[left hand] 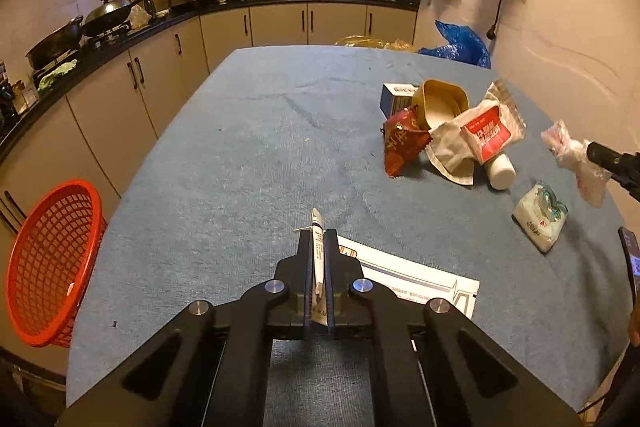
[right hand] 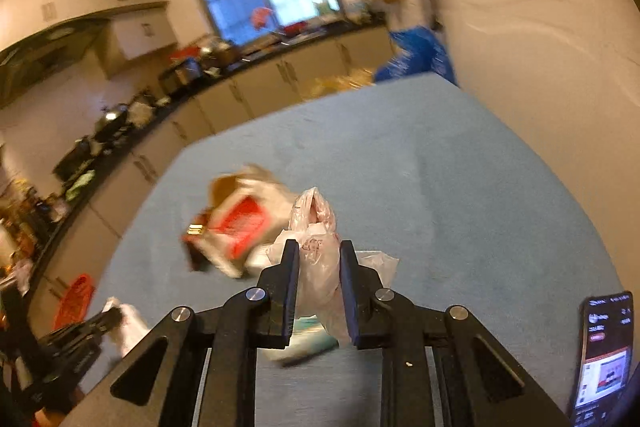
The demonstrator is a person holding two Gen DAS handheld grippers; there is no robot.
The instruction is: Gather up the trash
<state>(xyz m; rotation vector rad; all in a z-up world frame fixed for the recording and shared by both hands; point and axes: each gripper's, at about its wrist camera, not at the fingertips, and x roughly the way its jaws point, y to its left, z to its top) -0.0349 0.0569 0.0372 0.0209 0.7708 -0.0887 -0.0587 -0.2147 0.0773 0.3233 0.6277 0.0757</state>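
My left gripper (left hand: 319,233) is shut on the edge of a flat white printed wrapper (left hand: 420,281), whose other end lies on the blue-grey table (left hand: 248,147). In the right wrist view my right gripper (right hand: 319,245) is shut on a crumpled pinkish plastic bag (right hand: 316,215), which bulges up between the fingers. The left wrist view shows that bag (left hand: 572,155) hanging off the right gripper's tip above the table's right side. A trash pile lies past it: red snack bag (left hand: 402,143), yellow cup (left hand: 440,103), red-and-white packet (left hand: 490,133), white bottle (left hand: 502,169), tissue pack (left hand: 540,217).
A red mesh basket (left hand: 52,259) stands on the floor at the table's left edge. A phone (right hand: 606,347) with a lit screen is propped at the table's right edge. Kitchen counters with pots run along the left and back, and a blue bag (left hand: 460,45) sits beyond the far corner.
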